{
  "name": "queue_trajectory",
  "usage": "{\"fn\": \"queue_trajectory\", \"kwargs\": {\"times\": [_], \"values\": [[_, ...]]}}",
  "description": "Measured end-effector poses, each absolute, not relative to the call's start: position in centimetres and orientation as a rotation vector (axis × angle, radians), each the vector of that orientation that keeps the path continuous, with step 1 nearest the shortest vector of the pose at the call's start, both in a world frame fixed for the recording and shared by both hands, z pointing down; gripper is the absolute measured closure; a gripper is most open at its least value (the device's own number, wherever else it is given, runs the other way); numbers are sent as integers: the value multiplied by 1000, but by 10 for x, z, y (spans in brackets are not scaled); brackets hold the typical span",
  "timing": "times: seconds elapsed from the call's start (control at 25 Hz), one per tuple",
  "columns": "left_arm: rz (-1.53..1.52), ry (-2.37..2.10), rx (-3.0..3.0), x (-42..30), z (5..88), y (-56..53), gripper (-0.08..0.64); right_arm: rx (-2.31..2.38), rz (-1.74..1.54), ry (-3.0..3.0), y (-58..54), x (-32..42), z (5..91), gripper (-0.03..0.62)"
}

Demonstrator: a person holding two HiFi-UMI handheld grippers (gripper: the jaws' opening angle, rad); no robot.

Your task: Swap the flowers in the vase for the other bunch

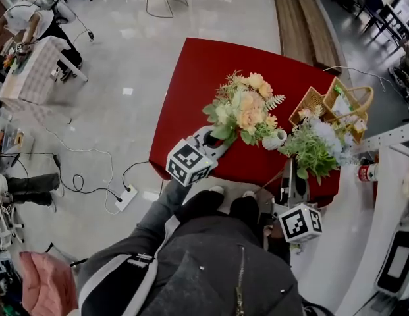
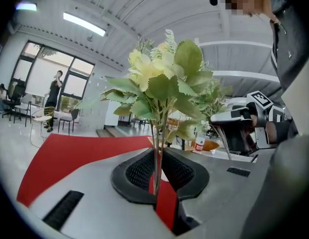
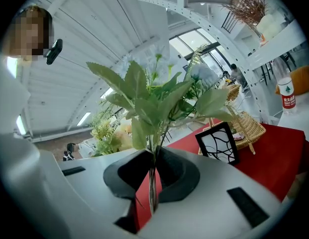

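I have the left gripper (image 1: 214, 139) clamped on the peach bunch (image 1: 247, 107) stems and the right gripper (image 1: 291, 171) clamped on the white bunch (image 1: 316, 143), while the vase (image 1: 275, 139) sits on the red tabletop (image 1: 191, 71) between them, at the right gripper's 11 o'clock and nearer it.

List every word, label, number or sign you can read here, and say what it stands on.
Nothing here can be read as text.
Bottle label: red, print too small to read.
Marker cubes: black-and-white square patterns, no letters.
Black frame: branching lines only, no words.
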State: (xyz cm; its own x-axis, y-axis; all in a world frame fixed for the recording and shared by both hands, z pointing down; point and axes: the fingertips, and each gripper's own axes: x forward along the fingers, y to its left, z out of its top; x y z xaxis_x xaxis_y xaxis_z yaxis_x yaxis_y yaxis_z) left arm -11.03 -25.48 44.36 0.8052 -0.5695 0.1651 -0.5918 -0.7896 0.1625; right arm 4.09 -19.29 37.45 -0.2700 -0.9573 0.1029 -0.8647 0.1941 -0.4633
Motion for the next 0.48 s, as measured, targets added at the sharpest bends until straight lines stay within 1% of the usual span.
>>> {"fn": "queue_trajectory", "kwargs": {"times": [0.48], "values": [[191, -892, 2761, -113, 436, -244, 514, -1784, -667, 2204, -181, 41, 362, 560]]}}
